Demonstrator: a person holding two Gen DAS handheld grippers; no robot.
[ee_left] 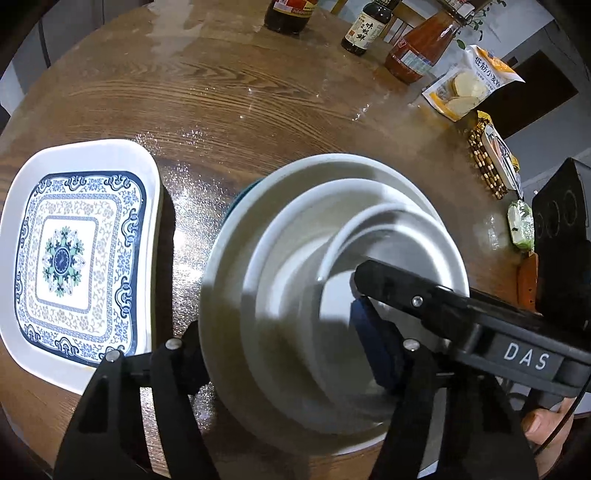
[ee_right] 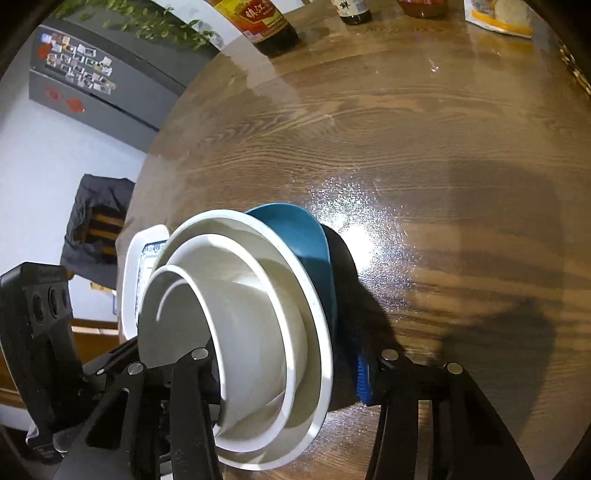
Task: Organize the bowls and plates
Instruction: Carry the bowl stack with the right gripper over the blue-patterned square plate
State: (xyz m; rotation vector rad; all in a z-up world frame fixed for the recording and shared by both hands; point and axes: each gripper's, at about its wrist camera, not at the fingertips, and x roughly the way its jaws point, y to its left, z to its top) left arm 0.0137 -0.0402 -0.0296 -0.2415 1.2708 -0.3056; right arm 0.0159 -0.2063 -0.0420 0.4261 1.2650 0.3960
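Three white bowls (ee_left: 280,236) sit nested one inside another, with a blue bowl (ee_right: 303,236) under them, on the wooden table (ee_left: 221,103). My left gripper (ee_left: 280,332) is shut on the stack's near wall, its left finger outside the big rim and its blue pad inside the smallest bowl. One of my right gripper's fingers (ee_left: 399,288) reaches into the bowls from the right. In the right wrist view my right gripper (ee_right: 284,365) is also shut on the stack (ee_right: 258,295), one finger inside and the blue pad against the blue bowl's underside. A square blue-patterned plate (ee_left: 74,258) lies left of the stack.
Sauce bottles (ee_left: 365,29) and a red sauce bottle (ee_left: 421,51) stand along the table's far edge. A flour bag (ee_left: 469,85) and small packets (ee_left: 491,158) lie at the right edge. A person's thumb (ee_left: 543,424) shows at lower right. Beyond the table stands a grey fridge (ee_right: 92,85).
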